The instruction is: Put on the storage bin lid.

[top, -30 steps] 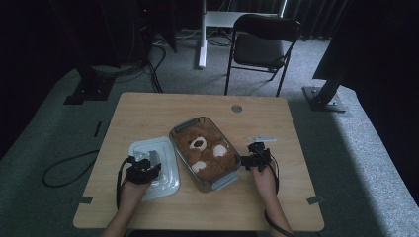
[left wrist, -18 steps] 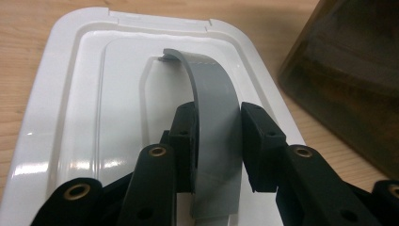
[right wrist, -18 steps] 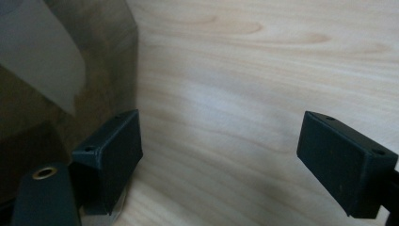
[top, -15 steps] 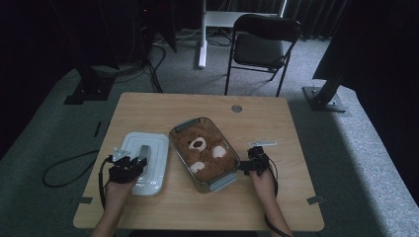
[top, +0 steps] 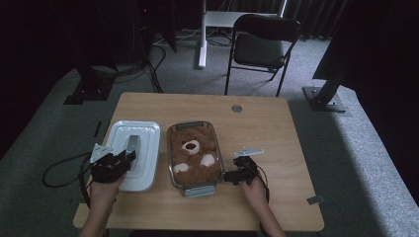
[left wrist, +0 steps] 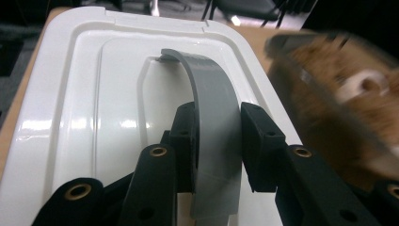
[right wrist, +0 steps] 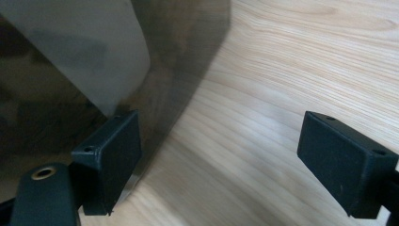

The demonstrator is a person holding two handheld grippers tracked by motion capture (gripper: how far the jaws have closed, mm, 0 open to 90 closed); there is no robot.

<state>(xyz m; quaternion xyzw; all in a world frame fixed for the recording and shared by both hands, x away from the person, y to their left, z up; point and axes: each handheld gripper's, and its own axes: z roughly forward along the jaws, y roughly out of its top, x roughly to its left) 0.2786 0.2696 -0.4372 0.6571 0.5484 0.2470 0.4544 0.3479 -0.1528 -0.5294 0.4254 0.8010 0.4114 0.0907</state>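
A: Where did things sit on the table [top: 257, 116]?

B: I had the glass dish [top: 195, 186] at centre, with the teddy bear [top: 193, 155] face up in it and filling it. The white lid [top: 146, 132] lay flat at the dish's 9 o'clock, just beside it.

A: Left gripper?

B: The left gripper [left wrist: 217, 141] was pinching the lid's grey handle [left wrist: 209, 89], pads pressed on both sides. I judged that the handle was the only graspable part, so the lid could be carried over the dish.

A: Right gripper?

B: The right gripper [top: 228, 176] sat at the dish's 4 o'clock with its jaws spread. One pad [right wrist: 110, 155] stood against the glass wall, the other over bare wood. Probably there to steady the dish.
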